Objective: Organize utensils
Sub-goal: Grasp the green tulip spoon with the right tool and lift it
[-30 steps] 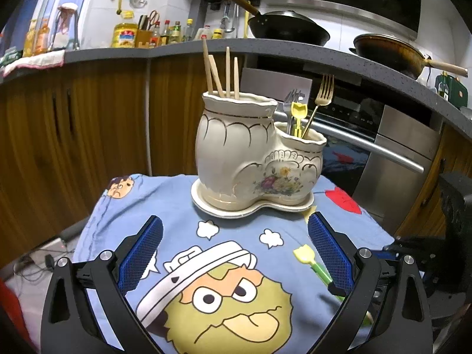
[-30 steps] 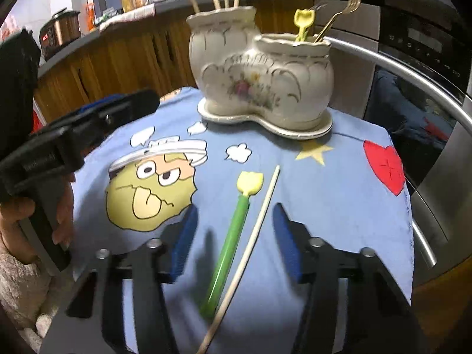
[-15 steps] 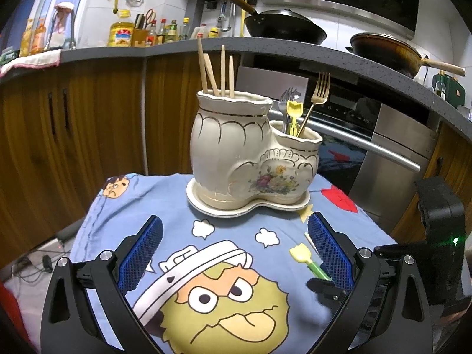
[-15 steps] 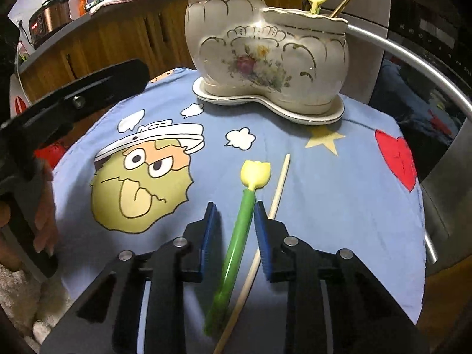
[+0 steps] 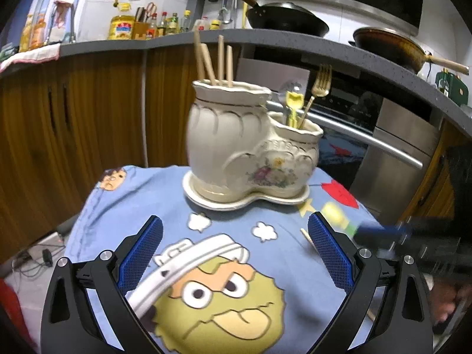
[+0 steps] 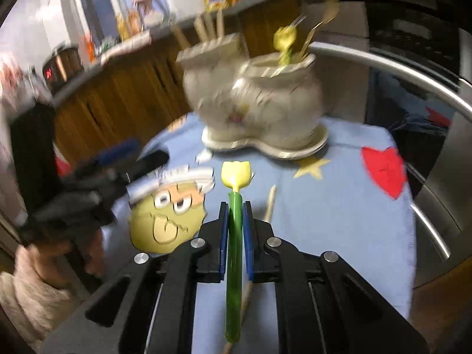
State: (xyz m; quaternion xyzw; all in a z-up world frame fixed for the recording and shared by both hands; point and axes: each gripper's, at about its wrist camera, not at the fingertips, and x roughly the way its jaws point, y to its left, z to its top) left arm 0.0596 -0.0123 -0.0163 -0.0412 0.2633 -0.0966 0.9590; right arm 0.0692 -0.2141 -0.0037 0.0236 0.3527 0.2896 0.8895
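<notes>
A cream ceramic boot-shaped holder (image 5: 250,153) stands on its saucer at the far side of the table. Its tall part holds several chopsticks (image 5: 219,59). Its low part holds a gold fork (image 5: 320,82) and a yellow tulip utensil (image 5: 293,103). My right gripper (image 6: 235,206) has its jaws closing, and the pads press the green handle of a tulip-topped utensil (image 6: 234,236), raised off the cloth. One loose chopstick (image 6: 270,200) lies on the cloth just right of it. My left gripper (image 5: 235,216) hovers open and empty in front of the holder.
A blue cartoon cloth (image 5: 124,206) covers the small table. Behind it are wooden cabinets (image 5: 73,112), an oven with a steel bar handle (image 6: 398,67), and a counter with a wok (image 5: 286,23) and bottles. A hand in a fuzzy sleeve (image 6: 32,289) holds the left gripper.
My right gripper's jaws closed from wide apart onto the green handle, then rose with it toward the holder. The left gripper stayed where it was.
</notes>
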